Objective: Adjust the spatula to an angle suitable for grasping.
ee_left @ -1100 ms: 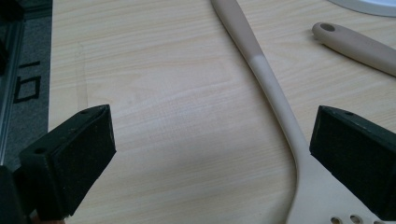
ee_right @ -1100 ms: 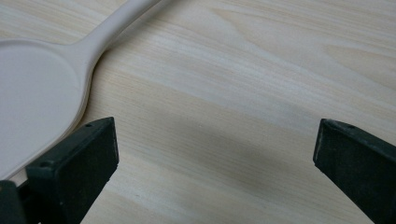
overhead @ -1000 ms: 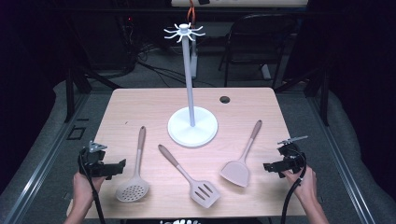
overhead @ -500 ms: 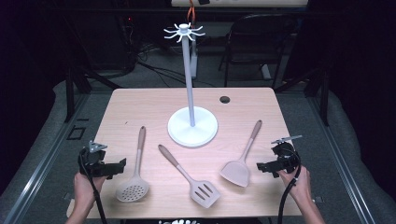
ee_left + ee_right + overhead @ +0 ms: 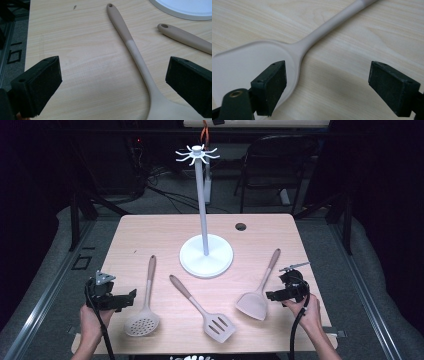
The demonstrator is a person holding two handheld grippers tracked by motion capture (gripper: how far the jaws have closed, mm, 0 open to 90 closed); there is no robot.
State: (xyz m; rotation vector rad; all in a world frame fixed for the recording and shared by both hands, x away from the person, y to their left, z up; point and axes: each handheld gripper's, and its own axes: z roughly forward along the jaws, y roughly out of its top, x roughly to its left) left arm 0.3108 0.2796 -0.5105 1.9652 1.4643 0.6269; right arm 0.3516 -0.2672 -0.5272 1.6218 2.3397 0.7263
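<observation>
Your right gripper (image 5: 272, 296) has slid left to the solid spatula (image 5: 254, 303) at lower right; its empty jaws have just been narrowing, so the grab looks near.

A staged recording rig in a lab or studio, not a kitchen. A lone pale wooden table (image 5: 150, 235) with a cable hole stands on grey matting, boxed in by black metal framing (image 5: 77, 215) and dark surroundings. Loose cables (image 5: 165, 195) run over the floor behind, near a folding chair (image 5: 270, 165) (unoccupied); the cooking utensils are laid out in a tidy row, props rather than kitchenware in use.
</observation>
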